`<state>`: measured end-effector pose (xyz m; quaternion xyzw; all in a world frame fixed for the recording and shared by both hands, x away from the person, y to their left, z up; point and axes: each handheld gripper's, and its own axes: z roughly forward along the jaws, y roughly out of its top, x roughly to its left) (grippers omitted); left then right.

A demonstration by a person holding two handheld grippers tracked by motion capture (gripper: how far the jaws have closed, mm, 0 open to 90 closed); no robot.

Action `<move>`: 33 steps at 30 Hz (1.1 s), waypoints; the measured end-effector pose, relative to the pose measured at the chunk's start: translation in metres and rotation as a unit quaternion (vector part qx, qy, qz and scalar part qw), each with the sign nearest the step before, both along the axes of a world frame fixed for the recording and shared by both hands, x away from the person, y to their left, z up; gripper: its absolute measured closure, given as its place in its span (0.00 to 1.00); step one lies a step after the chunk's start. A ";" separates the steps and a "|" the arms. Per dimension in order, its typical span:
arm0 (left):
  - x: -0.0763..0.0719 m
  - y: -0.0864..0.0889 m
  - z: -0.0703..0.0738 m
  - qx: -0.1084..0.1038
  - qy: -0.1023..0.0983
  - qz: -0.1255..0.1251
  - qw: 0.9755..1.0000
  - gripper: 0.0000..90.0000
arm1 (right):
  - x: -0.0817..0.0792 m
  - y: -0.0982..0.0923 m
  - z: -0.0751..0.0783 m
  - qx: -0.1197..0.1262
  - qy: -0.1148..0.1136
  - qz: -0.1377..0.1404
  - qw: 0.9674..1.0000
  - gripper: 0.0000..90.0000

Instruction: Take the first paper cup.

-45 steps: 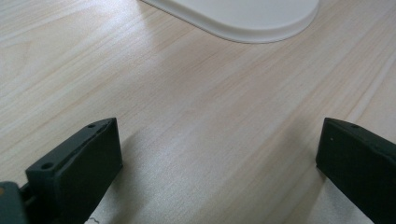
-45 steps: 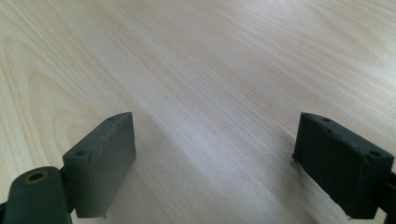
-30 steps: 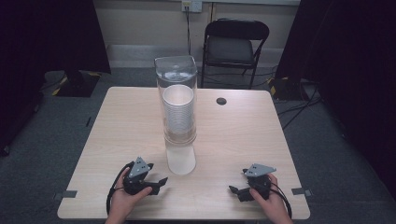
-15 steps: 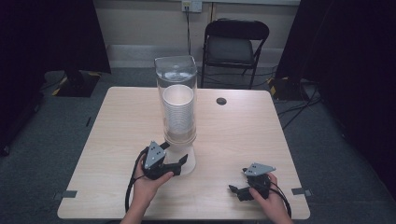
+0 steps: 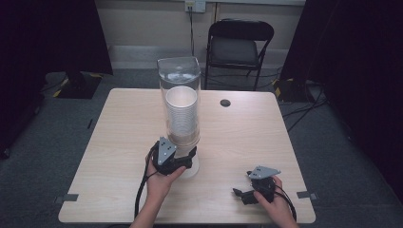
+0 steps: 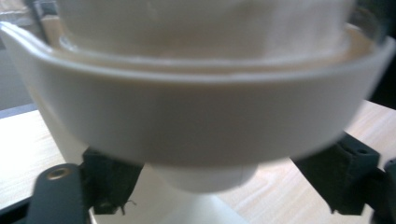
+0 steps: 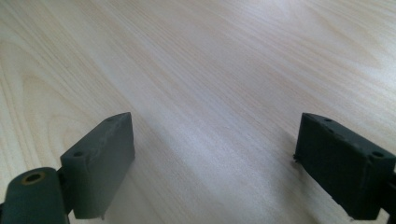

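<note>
Rounded cream dispenser base (image 6: 196,126) between black fingers (image 6: 109,179)

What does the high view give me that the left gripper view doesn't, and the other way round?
High view: the whole clear dispenser tube with its stack of cups, the right gripper resting open near the table's front edge, the black chair behind the table, and a dark round spot on the tabletop.

Left gripper view: a close look under the dispenser's white rim, with the lowest cup's bottom poking out, and the two black jaws set wide to either side of it.

Both: the left gripper at the dispenser's base, and the wooden table.
</note>
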<state>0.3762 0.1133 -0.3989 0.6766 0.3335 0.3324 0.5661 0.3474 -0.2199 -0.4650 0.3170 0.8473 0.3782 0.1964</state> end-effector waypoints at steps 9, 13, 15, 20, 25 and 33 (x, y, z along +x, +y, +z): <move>0.008 0.001 0.000 -0.008 -0.001 0.004 1.000 0.36 | 0.000 0.000 0.000 0.000 0.000 0.000 1.000 0.12; 0.012 0.002 -0.001 -0.002 -0.002 -0.004 1.000 0.38 | 0.000 0.000 0.000 0.000 0.000 0.000 1.000 0.12; 0.012 0.003 -0.001 -0.002 -0.001 -0.008 1.000 0.39 | 0.000 0.000 0.000 0.000 0.000 0.000 1.000 0.12; 0.011 0.002 -0.001 0.001 0.001 -0.009 1.000 0.39 | 0.000 0.000 0.000 0.000 0.000 0.001 1.000 0.12; 0.010 0.002 -0.003 0.009 -0.007 -0.010 1.000 0.40 | 0.000 0.000 0.000 0.000 0.000 0.001 1.000 0.12; 0.009 0.001 -0.004 0.013 -0.009 -0.005 1.000 0.40 | 0.000 0.000 0.000 0.000 0.000 0.001 1.000 0.12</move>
